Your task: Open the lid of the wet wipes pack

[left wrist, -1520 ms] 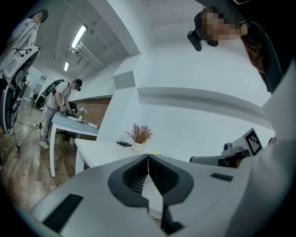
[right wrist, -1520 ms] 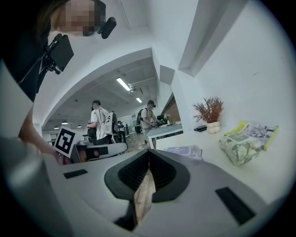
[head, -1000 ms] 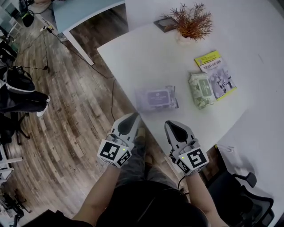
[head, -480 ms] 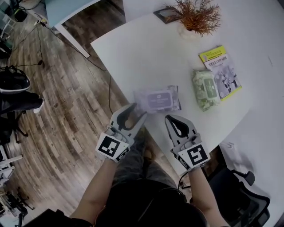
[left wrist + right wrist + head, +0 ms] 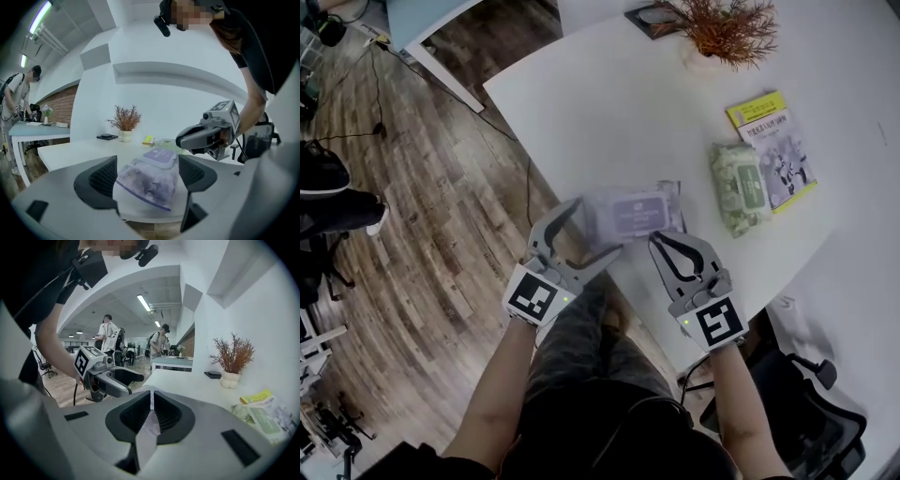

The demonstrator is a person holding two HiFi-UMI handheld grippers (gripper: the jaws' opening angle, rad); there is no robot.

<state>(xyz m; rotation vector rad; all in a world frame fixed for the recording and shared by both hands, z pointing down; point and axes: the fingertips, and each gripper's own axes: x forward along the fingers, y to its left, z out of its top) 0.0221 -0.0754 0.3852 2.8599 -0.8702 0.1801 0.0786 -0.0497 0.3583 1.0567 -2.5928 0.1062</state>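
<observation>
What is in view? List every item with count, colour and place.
table: 1, white, centre
wet wipes pack: 1, purple, table's near edge
booklet: 1, yellow-white, table's right side
second pack: 1, green, beside the booklet
dried plant: 1, rust-brown, far edge
left gripper: 1, grey, jaws have just been opening, open around the wet wipes pack
right gripper: 1, grey, shut, beside the pack's near corner

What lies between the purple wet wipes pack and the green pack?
Nothing. In the head view only bare white table separates the purple plastic wet wipes pack from the green wet wipes pack.
</observation>
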